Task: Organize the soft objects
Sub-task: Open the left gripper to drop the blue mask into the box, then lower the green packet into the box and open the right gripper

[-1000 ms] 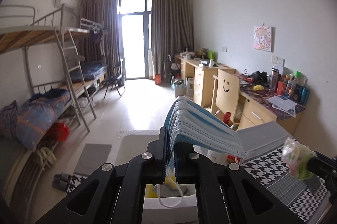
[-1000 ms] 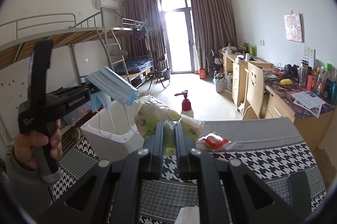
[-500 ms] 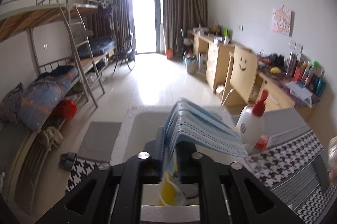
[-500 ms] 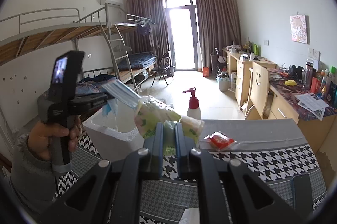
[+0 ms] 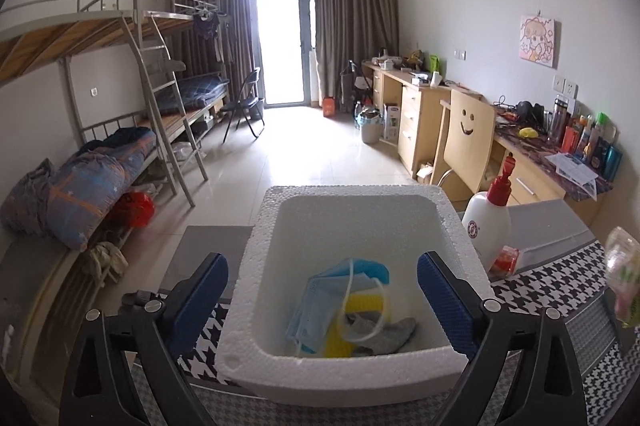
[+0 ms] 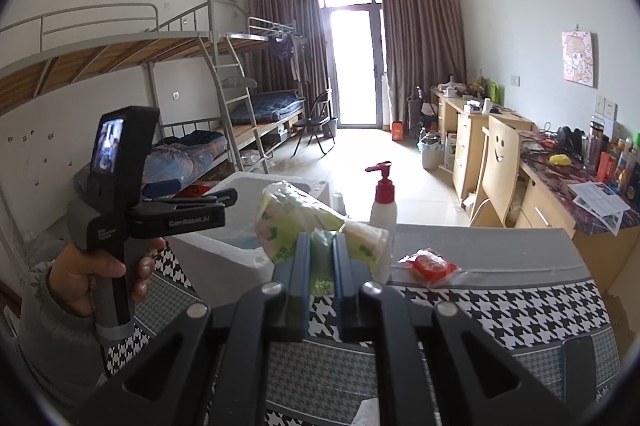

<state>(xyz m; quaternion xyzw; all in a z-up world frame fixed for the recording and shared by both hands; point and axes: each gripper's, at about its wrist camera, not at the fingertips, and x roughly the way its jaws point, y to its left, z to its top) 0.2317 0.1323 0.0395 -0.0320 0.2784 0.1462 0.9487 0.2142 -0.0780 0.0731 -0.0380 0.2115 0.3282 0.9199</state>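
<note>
Foam box on the checked worktop; blue masks lie inside with a yellow item and a grey cloth. Left gripper above the box, fingers spread wide, holding nothing. Right gripper right of the box, fingers pinching a green-and-white tissue pack, held off the worktop. Pump bottle and red packet sit right of the box. Step in hand, likely: masks are in, pack next. Next move calls for carrying the pack over the box rim, then spreading the fingers, clear of the left gripper.
</note>
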